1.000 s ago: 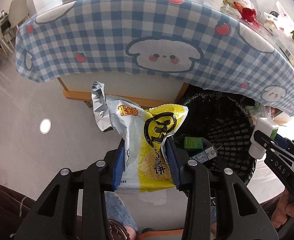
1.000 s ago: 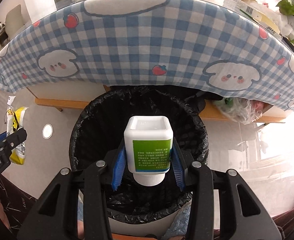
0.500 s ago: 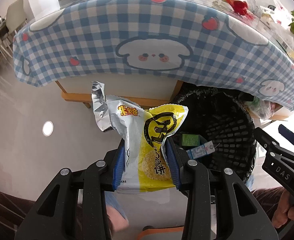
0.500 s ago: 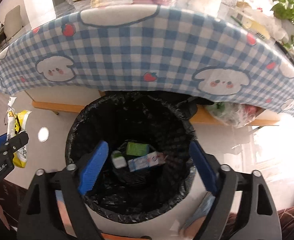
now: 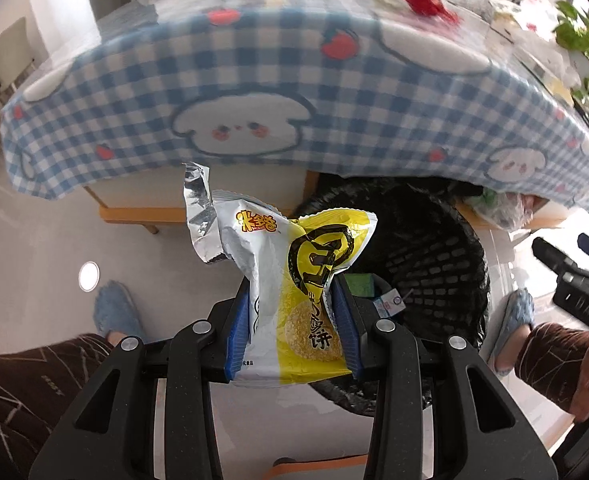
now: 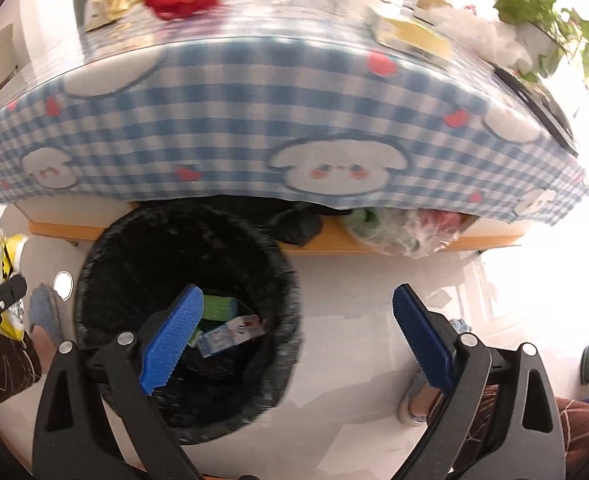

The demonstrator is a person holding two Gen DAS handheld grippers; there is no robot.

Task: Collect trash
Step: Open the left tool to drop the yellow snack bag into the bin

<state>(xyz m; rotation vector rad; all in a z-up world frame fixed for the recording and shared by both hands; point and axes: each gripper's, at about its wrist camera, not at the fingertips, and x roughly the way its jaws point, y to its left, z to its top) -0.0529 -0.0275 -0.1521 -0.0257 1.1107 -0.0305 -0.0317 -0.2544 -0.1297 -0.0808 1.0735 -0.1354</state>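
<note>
My left gripper (image 5: 292, 320) is shut on a yellow and silver snack bag (image 5: 294, 280), held upright just left of the black-lined trash bin (image 5: 446, 240). The same bag (image 6: 8, 264) shows at the left edge of the right wrist view. My right gripper (image 6: 298, 332) has its jaws opening wide with nothing between them; its left pad hangs over the bin (image 6: 134, 256) and its right pad over the floor. Inside the bin lie a green carton (image 6: 220, 308) and a small white and blue carton (image 6: 230, 332).
A table with a blue checked cloth (image 6: 254, 120) overhangs the bin; wrappers, a red item (image 6: 178, 0) and a plant (image 6: 542, 4) sit on top. A clear bag of rubbish (image 6: 406, 228) rests on the shelf below. The person's slippered feet (image 5: 112, 312) stand on the pale floor.
My right gripper opened and the white bottle with the green label dropped out of it; the gripper then shifted right of the bin. My left gripper carried the snack bag closer to the bin.
</note>
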